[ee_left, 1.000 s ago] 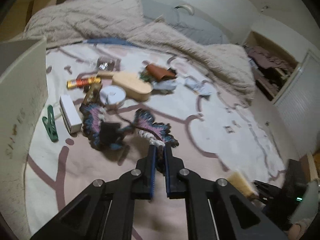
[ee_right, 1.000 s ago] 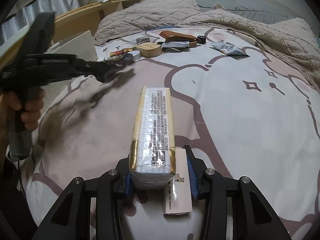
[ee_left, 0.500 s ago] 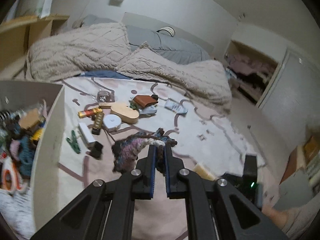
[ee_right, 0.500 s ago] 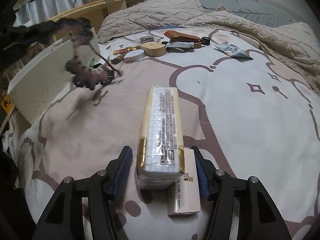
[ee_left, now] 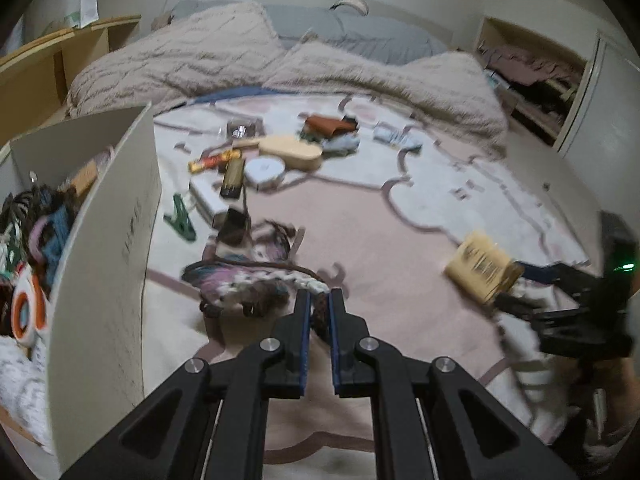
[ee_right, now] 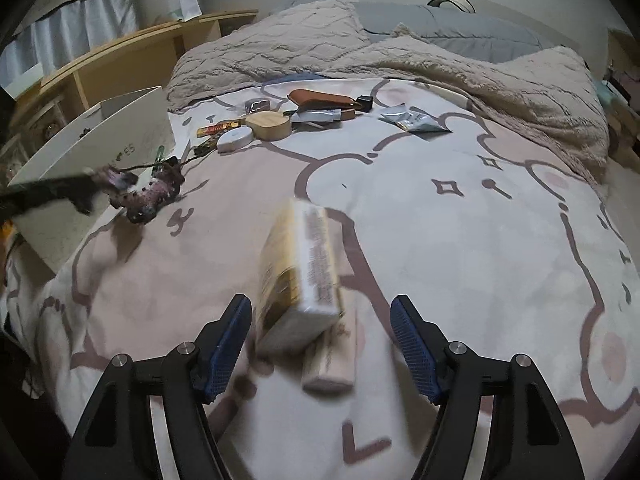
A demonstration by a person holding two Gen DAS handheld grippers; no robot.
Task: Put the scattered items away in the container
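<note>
The left gripper (ee_left: 319, 300) pinches the frilly fabric (ee_left: 244, 280); the white box (ee_left: 104, 240) sits just left. The right gripper (ee_right: 322, 340), its fingers just spread, leaves the yellow pack (ee_right: 300, 272) loose.

A rumpled beige blanket (ee_right: 400, 60) lies heaped across the far end of the bed, with grey pillows (ee_right: 460, 28) behind it against the headboard. The bed cover (ee_right: 460, 240) is white with pink cartoon outlines. A wooden shelf unit (ee_right: 120, 68) runs along the bed's left edge, pale curtains (ee_right: 72, 36) above it. Beyond the right edge, an open closet (ee_left: 532, 80) shows piled clothes.
</note>
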